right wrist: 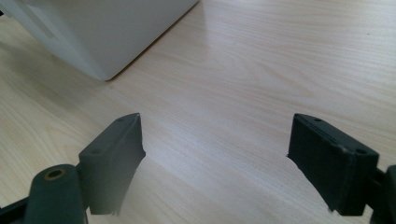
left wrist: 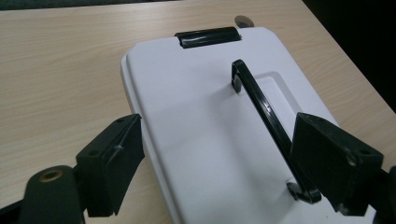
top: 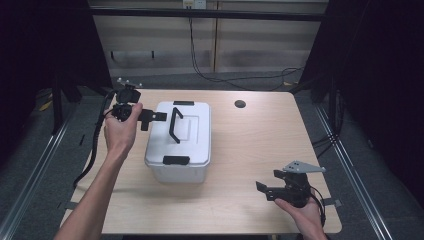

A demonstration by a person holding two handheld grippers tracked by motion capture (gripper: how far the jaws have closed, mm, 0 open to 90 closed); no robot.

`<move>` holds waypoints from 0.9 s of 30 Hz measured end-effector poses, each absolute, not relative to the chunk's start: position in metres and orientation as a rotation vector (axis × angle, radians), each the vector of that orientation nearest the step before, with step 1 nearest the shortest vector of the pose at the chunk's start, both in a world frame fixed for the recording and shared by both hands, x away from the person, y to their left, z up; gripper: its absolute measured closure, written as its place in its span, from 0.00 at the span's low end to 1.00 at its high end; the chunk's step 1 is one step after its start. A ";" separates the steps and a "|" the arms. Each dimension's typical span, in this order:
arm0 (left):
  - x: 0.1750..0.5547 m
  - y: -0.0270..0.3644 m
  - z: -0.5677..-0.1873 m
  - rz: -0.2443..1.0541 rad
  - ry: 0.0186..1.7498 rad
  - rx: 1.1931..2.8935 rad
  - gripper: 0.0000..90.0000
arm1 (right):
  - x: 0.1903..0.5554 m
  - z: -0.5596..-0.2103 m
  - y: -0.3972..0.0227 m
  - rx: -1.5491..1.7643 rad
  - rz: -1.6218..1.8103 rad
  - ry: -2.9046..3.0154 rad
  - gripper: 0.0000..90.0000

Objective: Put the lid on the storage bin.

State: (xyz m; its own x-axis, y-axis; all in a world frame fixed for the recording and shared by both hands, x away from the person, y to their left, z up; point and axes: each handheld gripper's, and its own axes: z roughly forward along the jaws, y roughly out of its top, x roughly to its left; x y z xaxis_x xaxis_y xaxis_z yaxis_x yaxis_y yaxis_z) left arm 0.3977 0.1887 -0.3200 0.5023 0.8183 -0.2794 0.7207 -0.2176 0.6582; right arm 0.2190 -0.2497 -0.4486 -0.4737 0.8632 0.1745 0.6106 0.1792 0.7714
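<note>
The box (top: 178,141) stands on the table's (top: 250,150) left half, its handle (top: 174,125) on top.

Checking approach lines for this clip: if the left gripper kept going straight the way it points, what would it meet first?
Probably the white box's lid: the left gripper hangs open above it, pointing along the black handle, which runs toward one jaw. Depth is unclear.

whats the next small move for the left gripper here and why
Probably ease the left gripper forward and down so its open jaws straddle the black handle of the white box, then close. The jaws are wide apart at the lid's edge, with the handle raised off the lid. The right gripper is open over bare table, away from the box.
</note>
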 end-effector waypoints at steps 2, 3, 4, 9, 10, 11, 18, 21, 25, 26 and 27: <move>0.395 0.194 -0.320 0.168 1.248 1.984 0.19 | 0.219 -0.449 -0.250 1.402 1.186 2.159 0.19; 0.394 0.196 -0.320 0.166 1.241 1.984 0.19 | 0.219 -0.449 -0.250 1.403 1.185 2.159 0.19; 0.392 0.199 -0.320 0.162 1.236 1.977 0.19 | 0.219 -0.449 -0.250 1.404 1.185 2.158 0.19; 0.387 0.212 -0.323 0.151 1.202 1.984 0.19 | 0.219 -0.449 -0.249 1.406 1.185 2.157 0.19; 0.386 0.214 -0.323 0.155 1.204 1.985 0.19 | 0.219 -0.449 -0.249 1.406 1.185 2.157 0.19; 0.384 0.217 -0.323 0.170 1.212 1.974 0.19 | 0.219 -0.449 -0.250 1.406 1.184 2.156 0.19; 0.377 0.233 -0.335 0.181 1.207 1.990 0.20 | 0.219 -0.449 -0.249 1.407 1.183 2.155 0.19; 0.373 0.240 -0.341 0.181 1.191 1.998 0.20 | 0.219 -0.449 -0.250 1.408 1.183 2.155 0.19; 0.365 0.251 -0.347 0.189 1.193 1.986 0.20 | 0.219 -0.449 -0.250 1.410 1.182 2.155 0.19; 0.363 0.253 -0.349 0.180 1.205 1.962 0.20 | 0.219 -0.449 -0.250 1.408 1.183 2.154 0.19; 0.361 0.256 -0.352 0.175 1.204 1.961 0.20 | 0.219 -0.449 -0.250 1.407 1.182 2.155 0.19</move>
State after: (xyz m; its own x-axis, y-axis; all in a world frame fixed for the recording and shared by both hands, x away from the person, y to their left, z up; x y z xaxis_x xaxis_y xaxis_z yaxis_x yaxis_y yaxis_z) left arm 0.3611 0.2557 -0.3516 0.5355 0.7972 -0.2786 0.6850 -0.2171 0.6955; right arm 0.2188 -0.2495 -0.4486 -0.4707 0.8652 0.1730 0.6106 0.1779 0.7717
